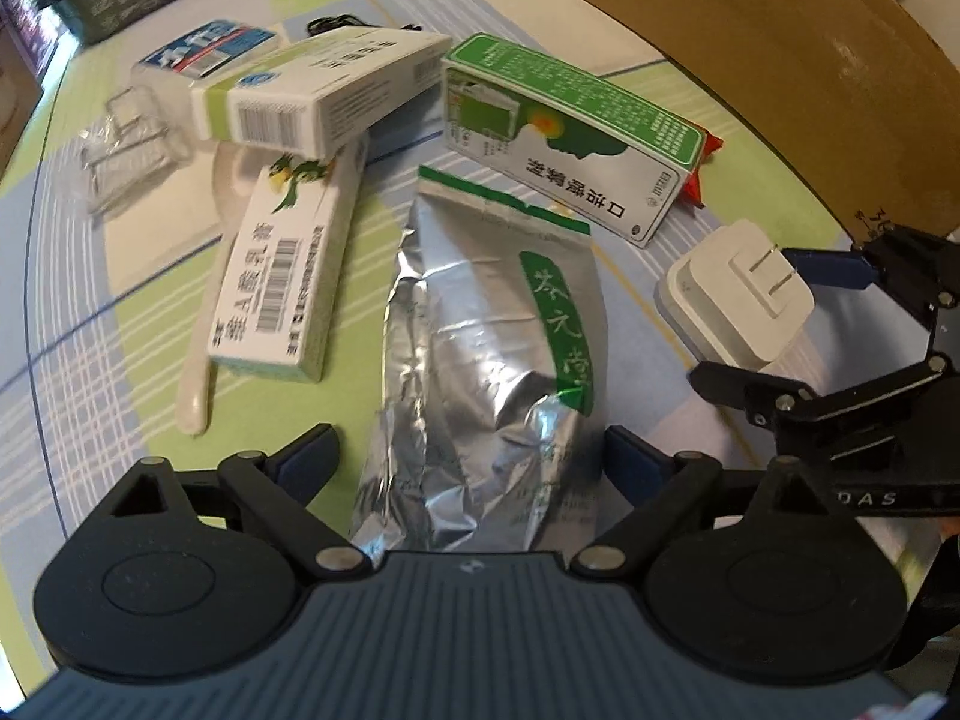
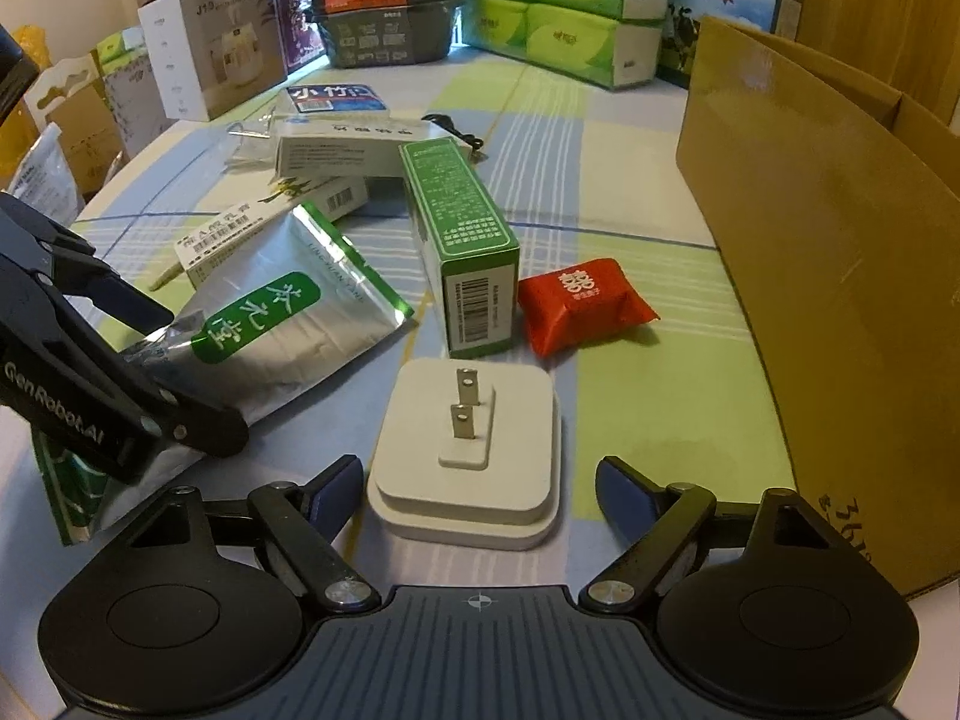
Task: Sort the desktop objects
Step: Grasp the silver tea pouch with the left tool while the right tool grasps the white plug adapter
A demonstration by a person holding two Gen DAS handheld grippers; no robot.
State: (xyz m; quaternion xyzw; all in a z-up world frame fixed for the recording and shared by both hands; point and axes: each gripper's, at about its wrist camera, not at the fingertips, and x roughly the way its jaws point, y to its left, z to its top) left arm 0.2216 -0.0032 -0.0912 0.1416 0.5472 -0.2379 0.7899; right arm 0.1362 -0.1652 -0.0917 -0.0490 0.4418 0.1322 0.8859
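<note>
Both grippers spread over their targets, nothing pinched yet.

Left gripper [image 1: 468, 450] is held wide astride the foil pouch [image 1: 480, 330], which lies flat on the checked cloth [image 1: 90, 360]; right gripper [image 2: 477, 480] is opened around the white plug [image 2: 465, 456], prongs up. The plug is best squeezed across its flat sides, low, and the pouch gripped mid-body before being carried, likely, to the cardboard box [image 2: 828, 276].
</note>
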